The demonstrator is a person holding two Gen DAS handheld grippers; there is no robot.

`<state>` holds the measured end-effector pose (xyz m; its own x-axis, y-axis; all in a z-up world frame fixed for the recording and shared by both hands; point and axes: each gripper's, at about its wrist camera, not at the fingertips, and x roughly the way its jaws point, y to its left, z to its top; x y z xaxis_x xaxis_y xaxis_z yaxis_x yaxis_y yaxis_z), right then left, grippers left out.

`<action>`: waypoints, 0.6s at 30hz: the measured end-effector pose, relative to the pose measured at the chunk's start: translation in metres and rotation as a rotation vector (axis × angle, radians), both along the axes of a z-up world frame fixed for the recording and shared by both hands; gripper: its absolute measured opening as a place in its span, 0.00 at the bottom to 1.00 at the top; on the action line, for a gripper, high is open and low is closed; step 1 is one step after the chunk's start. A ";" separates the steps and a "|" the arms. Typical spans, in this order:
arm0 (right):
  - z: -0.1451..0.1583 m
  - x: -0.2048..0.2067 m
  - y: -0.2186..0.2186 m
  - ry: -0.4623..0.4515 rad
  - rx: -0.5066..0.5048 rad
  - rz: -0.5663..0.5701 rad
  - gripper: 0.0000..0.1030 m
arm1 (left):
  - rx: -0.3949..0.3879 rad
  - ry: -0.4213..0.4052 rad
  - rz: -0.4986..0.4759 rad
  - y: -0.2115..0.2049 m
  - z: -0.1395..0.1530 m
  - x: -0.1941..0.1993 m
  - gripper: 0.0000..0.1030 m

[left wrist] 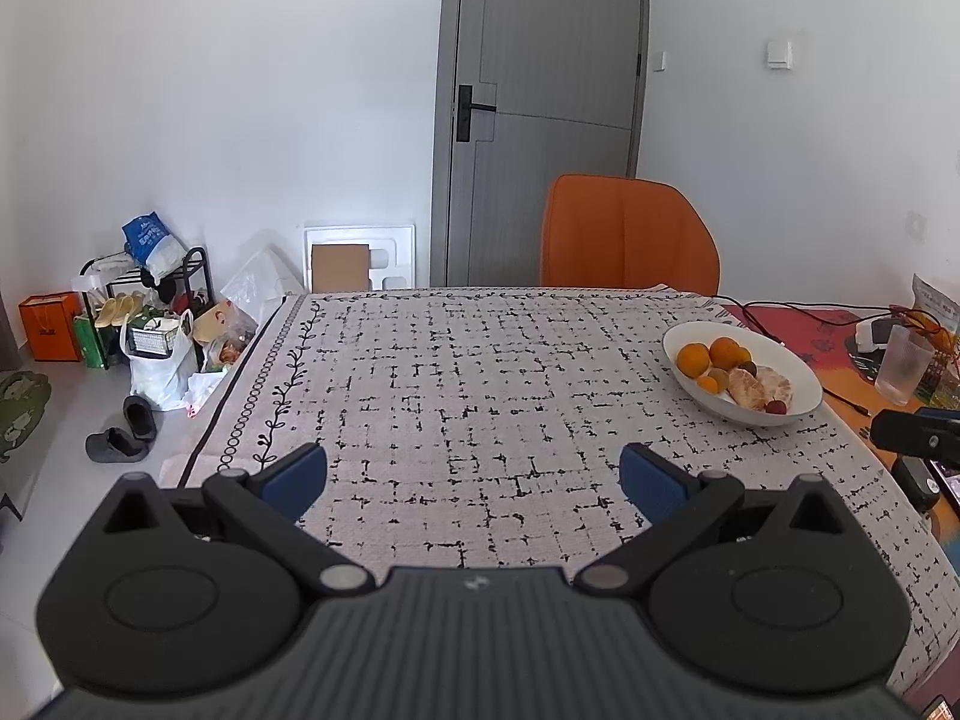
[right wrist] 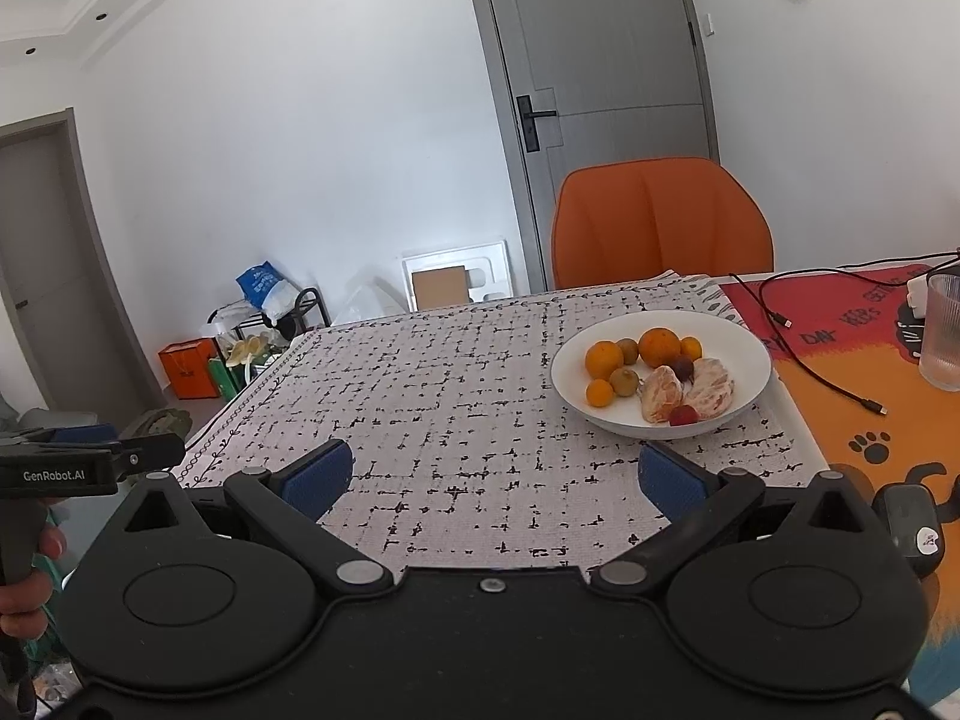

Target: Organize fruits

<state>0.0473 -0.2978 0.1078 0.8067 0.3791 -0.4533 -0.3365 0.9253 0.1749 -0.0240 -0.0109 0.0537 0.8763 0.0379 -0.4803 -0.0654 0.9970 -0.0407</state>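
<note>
1. The left gripper (left wrist: 474, 477) hangs over the patterned cloth (left wrist: 456, 396) with its 2 blue pads (left wrist: 298, 476) spread wide and nothing between them. The bowl (left wrist: 798, 381) of fruit lies ahead and well to its right, apart from it.
2. The right gripper (right wrist: 495, 477) is also spread wide and empty, low over the same cloth (right wrist: 456, 396). The bowl (right wrist: 744, 354) sits near, ahead and to the right; its near rim is just beyond the right pad (right wrist: 669, 480), not touching.
3. Count in the right view: 2 large oranges (right wrist: 659, 347), 2 small oranges (right wrist: 599, 393), 2 small greenish-brown fruits (right wrist: 624, 381), 2 peeled citrus pieces (right wrist: 711, 387), 1 dark purple fruit (right wrist: 682, 367) and 1 red fruit (right wrist: 683, 416).
4. All 10 pieces lie inside the 1 white bowl: oranges toward the left and back, peeled pieces side by side at front right, the red fruit against the near wall just below them.
5. The bowl stands on the cloth close to its right edge, beside an orange and red mat (right wrist: 852, 396).
6. On that mat stands 1 ribbed glass (right wrist: 943, 330); whether anything is in it I cannot tell. A black cable (right wrist: 804, 360) runs across the mat.
7. 1 orange chair (right wrist: 660, 222) stands behind the table.
8. In the right view a hand (right wrist: 27, 564) grips the left gripper's handle at the left edge.
</note>
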 end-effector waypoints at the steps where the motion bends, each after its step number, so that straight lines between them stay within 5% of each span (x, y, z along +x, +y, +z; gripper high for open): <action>1: 0.000 0.000 0.000 0.000 0.000 -0.001 1.00 | 0.001 0.000 0.000 0.000 0.000 0.000 1.00; 18: -0.005 0.003 0.002 0.007 -0.005 -0.006 1.00 | 0.002 0.011 0.006 0.003 -0.003 -0.001 1.00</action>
<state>0.0500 -0.2957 0.1025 0.8057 0.3722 -0.4608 -0.3302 0.9281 0.1722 -0.0251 -0.0080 0.0503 0.8708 0.0445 -0.4896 -0.0721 0.9967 -0.0376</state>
